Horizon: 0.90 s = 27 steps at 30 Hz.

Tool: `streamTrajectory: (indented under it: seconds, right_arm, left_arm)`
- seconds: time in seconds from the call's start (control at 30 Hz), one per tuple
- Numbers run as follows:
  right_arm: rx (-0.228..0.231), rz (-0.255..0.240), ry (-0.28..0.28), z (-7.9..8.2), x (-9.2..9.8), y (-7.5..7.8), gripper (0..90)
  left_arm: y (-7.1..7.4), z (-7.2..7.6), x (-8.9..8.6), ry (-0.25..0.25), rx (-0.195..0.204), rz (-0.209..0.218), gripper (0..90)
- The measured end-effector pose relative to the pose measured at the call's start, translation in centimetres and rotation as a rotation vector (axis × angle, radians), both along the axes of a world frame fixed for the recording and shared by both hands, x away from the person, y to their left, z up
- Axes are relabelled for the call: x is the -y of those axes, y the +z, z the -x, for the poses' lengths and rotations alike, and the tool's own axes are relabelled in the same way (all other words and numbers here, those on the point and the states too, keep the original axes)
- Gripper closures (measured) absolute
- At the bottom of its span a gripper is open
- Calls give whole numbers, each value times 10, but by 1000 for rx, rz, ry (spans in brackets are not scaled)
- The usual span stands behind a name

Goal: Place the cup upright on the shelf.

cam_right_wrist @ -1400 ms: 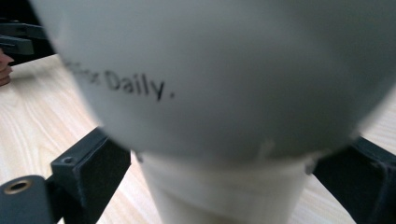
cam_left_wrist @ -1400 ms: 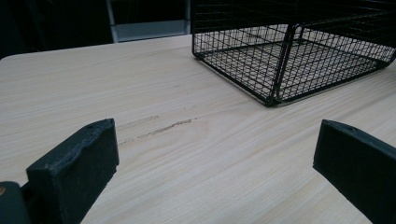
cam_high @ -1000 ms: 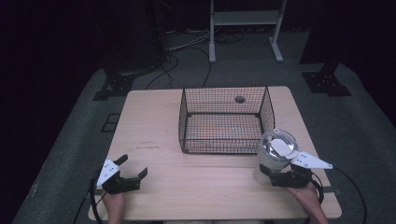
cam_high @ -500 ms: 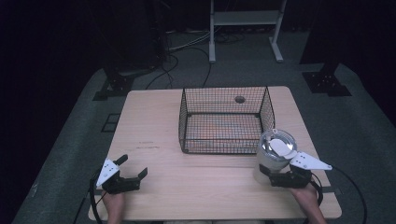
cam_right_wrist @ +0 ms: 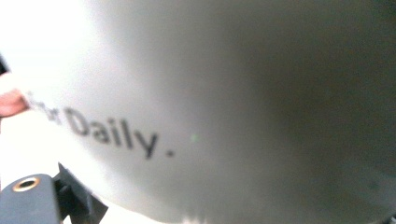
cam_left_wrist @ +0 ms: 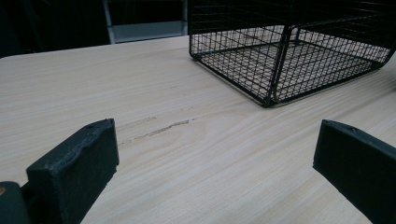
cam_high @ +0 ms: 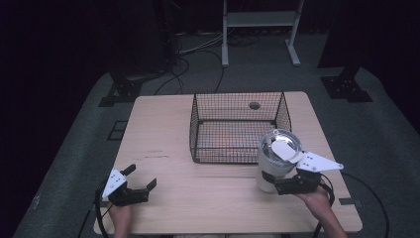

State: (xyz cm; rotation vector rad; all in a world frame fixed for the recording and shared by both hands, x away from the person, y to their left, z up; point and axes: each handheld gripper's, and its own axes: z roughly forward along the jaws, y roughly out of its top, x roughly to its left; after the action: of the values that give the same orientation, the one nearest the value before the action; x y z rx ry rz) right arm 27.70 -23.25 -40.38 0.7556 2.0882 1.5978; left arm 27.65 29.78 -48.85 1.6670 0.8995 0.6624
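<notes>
Right tongs (cam_high: 275, 182) clamped on the lower wall of a white lidded tumbler (cam_high: 276, 158), upright on the tabletop (cam_high: 208, 193). Just beyond it, a black wire basket (cam_high: 237, 126). Left tongs (cam_high: 140, 178), well apart from both, jaws spread wide, holding nothing.

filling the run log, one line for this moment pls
right gripper: shut on cup | left gripper: open, idle | cup: upright, outside basket

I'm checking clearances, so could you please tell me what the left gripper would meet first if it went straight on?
Probably the wire basket: its near corner stands ahead and slightly right of the left gripper, with bare table between.
</notes>
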Motion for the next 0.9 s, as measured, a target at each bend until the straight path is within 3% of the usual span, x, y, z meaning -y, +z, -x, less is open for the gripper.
streamTrajectory:
  seconds: [0.43,0.9]
  right_arm:
    - [20,11,82,-20,-35,25,85]
    - [23,-31,95,-44,-49,51,85]
  left_arm:
    - [0,0,0,-6,2,1,0]
    - [0,0,0,-9,0,5,0]
